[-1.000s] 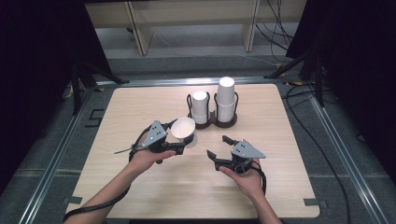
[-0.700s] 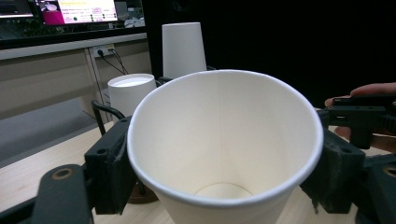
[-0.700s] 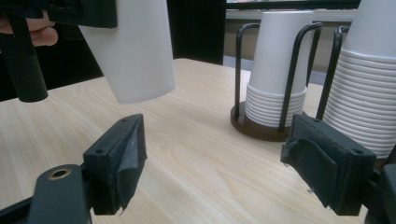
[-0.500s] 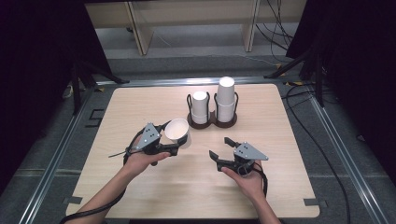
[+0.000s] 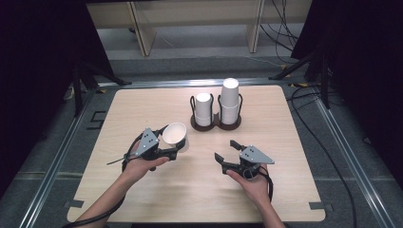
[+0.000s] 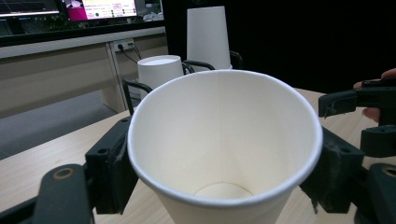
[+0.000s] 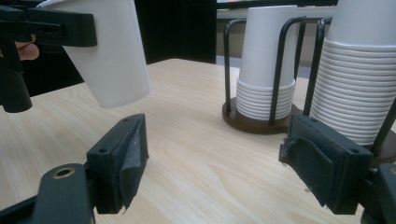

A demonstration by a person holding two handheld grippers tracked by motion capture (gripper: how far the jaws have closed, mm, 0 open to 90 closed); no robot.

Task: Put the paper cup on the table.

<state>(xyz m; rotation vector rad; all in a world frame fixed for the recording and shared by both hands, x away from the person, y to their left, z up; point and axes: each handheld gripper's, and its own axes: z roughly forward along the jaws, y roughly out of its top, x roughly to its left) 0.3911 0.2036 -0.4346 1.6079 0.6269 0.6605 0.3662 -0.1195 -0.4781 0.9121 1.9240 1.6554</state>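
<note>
A white paper cup (image 5: 175,134) is gripped by the sides near its rim in my left gripper (image 5: 176,143), which is shut on it. The cup hangs tilted just above the table, left of centre. In the left gripper view the cup (image 6: 224,140) shows an empty inside between the pads of the left gripper (image 6: 224,173). My right gripper (image 5: 225,150) rests low at centre right. Its jaws are open and have just been closing, with nothing between them. The right gripper view has the right gripper (image 7: 219,158) over bare wood and the held cup (image 7: 112,56) at upper left.
A dark wire rack (image 5: 216,125) stands at the back centre of the wooden table (image 5: 285,190). It holds a short stack of upturned white cups (image 5: 204,107) and a taller stack (image 5: 230,97). Metal rails run along the table's sides.
My left gripper has carried the cup a little to the left and lower, away from the rack. The right hand has stayed where it was.
</note>
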